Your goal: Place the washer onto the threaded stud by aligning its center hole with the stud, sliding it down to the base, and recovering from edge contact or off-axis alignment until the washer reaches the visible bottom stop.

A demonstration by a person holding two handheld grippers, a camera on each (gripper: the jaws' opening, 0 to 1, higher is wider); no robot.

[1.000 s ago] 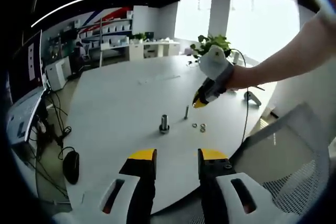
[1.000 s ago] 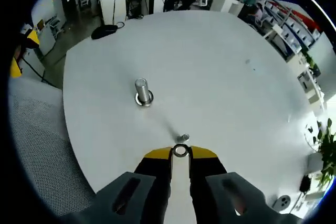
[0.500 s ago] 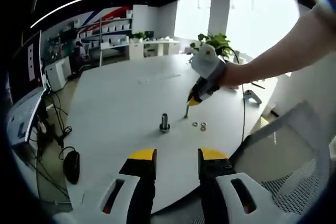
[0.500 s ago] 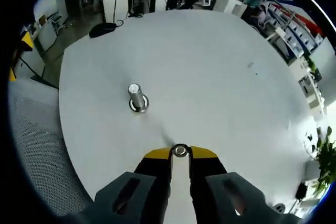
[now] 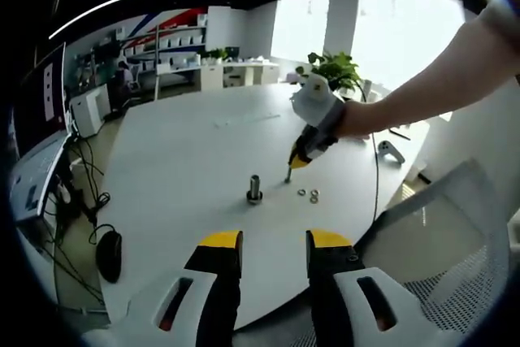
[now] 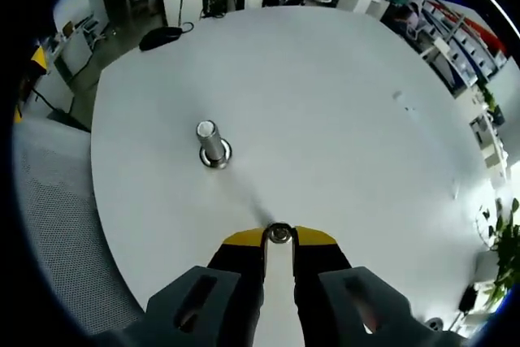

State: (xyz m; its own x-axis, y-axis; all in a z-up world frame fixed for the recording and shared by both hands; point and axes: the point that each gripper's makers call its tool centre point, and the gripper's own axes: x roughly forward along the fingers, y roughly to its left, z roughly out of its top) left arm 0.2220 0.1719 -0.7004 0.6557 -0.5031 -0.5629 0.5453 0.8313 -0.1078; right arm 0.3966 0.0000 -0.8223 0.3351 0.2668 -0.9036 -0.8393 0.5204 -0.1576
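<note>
Right gripper view: right tool (image 6: 279, 235) pinching washer (image 6: 279, 233) above counter (image 6: 341, 119), near its edge; stud (image 6: 210, 142) upright, apart. Left gripper view: left tool (image 5: 273, 240) spread; two washers (image 5: 308, 195) beside slim stud (image 5: 288, 175).

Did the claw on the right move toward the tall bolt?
Yes. In the left gripper view, the right claw dropped down and sideways, closer to the thick stud, reaching the thin bolt.

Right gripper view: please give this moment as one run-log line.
right gripper: shut on washer | thin stud: at its tip | left gripper: open, empty | spare washers: on table
</note>
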